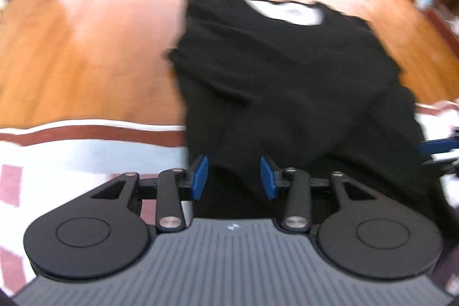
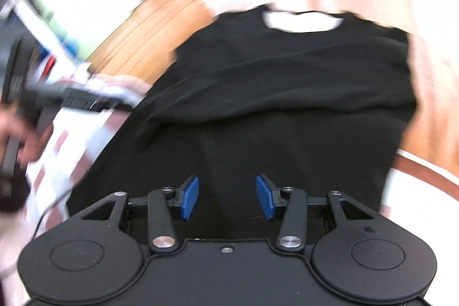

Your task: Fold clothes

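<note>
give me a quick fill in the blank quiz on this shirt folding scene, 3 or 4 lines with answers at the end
1. The garment spread on the wooden table is ____ in colour.
2. The left gripper has its jaws ____, with nothing between them.
3. The pads on the right gripper are ____ in colour.
4. The shirt's neckline lies at the ____ end from both grippers.

Missing words: black; open; blue; far
</note>
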`<state>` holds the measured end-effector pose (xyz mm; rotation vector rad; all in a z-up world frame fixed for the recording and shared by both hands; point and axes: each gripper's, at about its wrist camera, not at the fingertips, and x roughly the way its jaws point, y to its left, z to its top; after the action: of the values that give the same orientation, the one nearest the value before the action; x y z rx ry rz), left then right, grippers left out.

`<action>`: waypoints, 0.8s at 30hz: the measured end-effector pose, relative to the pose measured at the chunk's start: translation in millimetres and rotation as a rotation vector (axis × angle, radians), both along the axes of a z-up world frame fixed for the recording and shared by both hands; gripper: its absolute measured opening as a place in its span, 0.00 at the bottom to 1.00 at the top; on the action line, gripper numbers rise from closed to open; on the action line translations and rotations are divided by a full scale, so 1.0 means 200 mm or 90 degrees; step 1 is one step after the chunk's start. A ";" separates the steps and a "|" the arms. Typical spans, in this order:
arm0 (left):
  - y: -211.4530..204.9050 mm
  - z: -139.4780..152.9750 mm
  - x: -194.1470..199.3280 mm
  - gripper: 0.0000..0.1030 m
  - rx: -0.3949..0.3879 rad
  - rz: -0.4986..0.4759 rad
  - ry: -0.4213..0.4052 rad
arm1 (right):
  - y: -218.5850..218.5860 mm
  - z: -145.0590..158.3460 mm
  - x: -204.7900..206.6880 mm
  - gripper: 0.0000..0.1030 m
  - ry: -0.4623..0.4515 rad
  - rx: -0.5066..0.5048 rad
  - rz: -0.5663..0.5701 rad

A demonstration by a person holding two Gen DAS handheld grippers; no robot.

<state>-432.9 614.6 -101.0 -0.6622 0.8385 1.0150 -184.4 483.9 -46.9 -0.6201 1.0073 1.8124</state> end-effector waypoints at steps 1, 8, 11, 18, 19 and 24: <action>0.01 0.00 -0.01 0.39 0.006 0.007 -0.014 | 0.01 -0.02 0.03 0.51 -0.001 -0.004 -0.025; 0.04 -0.08 0.06 0.52 -0.026 -0.050 -0.065 | 0.07 -0.18 0.10 0.53 -0.032 -0.046 -0.104; -0.04 -0.08 0.18 0.63 0.003 -0.130 -0.005 | 0.04 -0.19 0.09 0.54 -0.052 -0.033 -0.091; -0.12 -0.12 0.38 0.04 0.117 -0.119 0.168 | -0.01 -0.19 0.07 0.54 -0.094 0.005 -0.065; -0.14 -0.06 0.36 0.04 0.162 -0.094 0.185 | -0.01 -0.19 0.06 0.54 -0.099 0.007 -0.063; -0.25 0.11 0.29 0.10 0.240 -0.085 0.216 | -0.02 -0.19 0.03 0.54 -0.141 0.015 -0.033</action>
<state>-375.3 563.6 -78.3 -0.1120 0.9379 1.1418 -178.0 479.4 -85.7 -0.7552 0.8437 1.6665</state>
